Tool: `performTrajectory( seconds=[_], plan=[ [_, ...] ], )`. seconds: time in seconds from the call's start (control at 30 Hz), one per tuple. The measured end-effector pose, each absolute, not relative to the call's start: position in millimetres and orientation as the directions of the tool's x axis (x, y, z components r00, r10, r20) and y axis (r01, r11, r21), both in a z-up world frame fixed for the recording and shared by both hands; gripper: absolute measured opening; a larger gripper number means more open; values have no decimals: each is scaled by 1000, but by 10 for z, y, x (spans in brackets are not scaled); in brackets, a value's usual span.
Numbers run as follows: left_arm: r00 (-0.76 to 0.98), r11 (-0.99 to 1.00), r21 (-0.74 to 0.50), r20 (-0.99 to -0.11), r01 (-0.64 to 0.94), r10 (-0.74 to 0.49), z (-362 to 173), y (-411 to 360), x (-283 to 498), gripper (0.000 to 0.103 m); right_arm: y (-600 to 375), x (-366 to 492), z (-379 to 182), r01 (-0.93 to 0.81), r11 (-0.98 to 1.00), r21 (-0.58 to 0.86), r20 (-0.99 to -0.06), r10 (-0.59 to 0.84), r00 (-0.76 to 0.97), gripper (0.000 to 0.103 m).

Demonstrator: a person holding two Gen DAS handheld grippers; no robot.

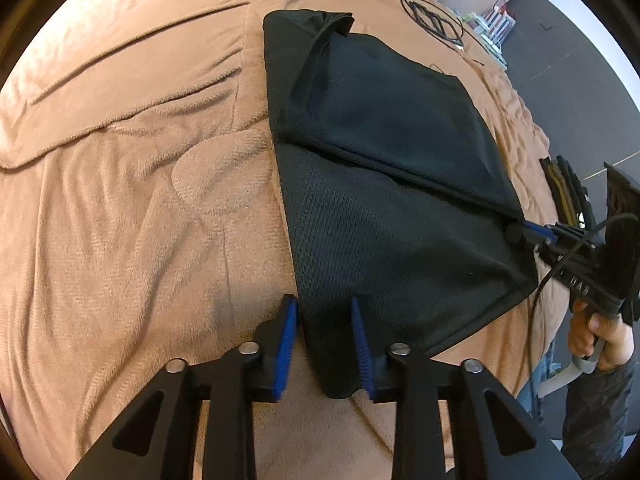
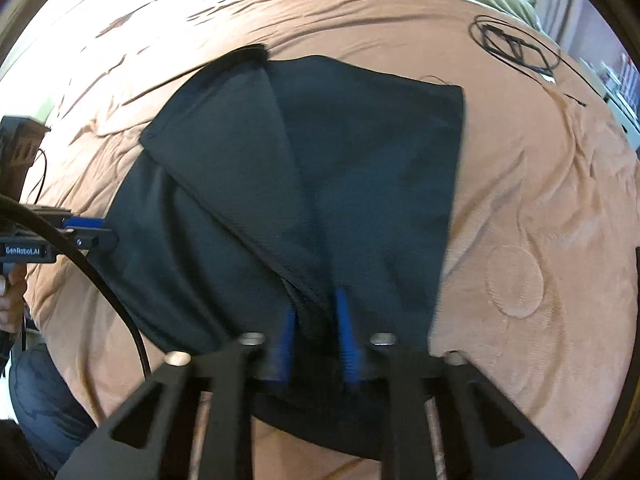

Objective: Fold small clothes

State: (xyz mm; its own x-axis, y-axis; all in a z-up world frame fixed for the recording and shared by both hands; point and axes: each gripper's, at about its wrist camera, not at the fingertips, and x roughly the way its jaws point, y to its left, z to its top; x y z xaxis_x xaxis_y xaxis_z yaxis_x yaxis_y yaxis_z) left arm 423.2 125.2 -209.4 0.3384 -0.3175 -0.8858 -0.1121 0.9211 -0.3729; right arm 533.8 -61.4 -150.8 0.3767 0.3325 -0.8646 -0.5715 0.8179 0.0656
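Brown plush bedding point(image 1: 132, 184) covers the bed and serves as the folding surface, with a loop of thin black cord point(image 1: 432, 16) lying well apart near its far edge, at about one o'clock from the garment. Spread on the blanket is the small black garment point(image 1: 384, 168), a mesh-textured piece with one panel already turned over the other so that a diagonal folded edge crosses it.

From the left wrist view, the left gripper point(image 1: 324, 340) sits at six o'clock of the cloth, its blue pads straddling the near corner. The jaws stand partly apart with the fabric between them; whether the pads actually press on it I cannot tell. It seems placed there to anchor or lift that corner.

At three o'clock the right gripper point(image 1: 524, 234) meets the cloth's edge where the folded panel ends. In its own view the right gripper point(image 2: 316, 320) has bunched black fabric between its blue fingers, which look pinched on the gathered edge. I judge this grip is taken so the corner can be carried across for the next fold.

A hand point(image 1: 600, 336) in a dark sleeve holds the right tool's handle at the bedside.
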Motion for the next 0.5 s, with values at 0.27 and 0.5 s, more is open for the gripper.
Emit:
performTrajectory(
  seconds=[0.27, 0.5],
  plan=[
    [335, 930, -355, -891, -93, -307, -2024, 1217, 4258, 15, -880, 5291, -1340, -522, 839, 155, -838, 391, 380, 4],
    [334, 925, -369, -886, -89, -322, -1974, 1188, 4273, 16, -1025, 5239, -1309, -475, 866, 156, -850, 363, 382, 4]
  ],
)
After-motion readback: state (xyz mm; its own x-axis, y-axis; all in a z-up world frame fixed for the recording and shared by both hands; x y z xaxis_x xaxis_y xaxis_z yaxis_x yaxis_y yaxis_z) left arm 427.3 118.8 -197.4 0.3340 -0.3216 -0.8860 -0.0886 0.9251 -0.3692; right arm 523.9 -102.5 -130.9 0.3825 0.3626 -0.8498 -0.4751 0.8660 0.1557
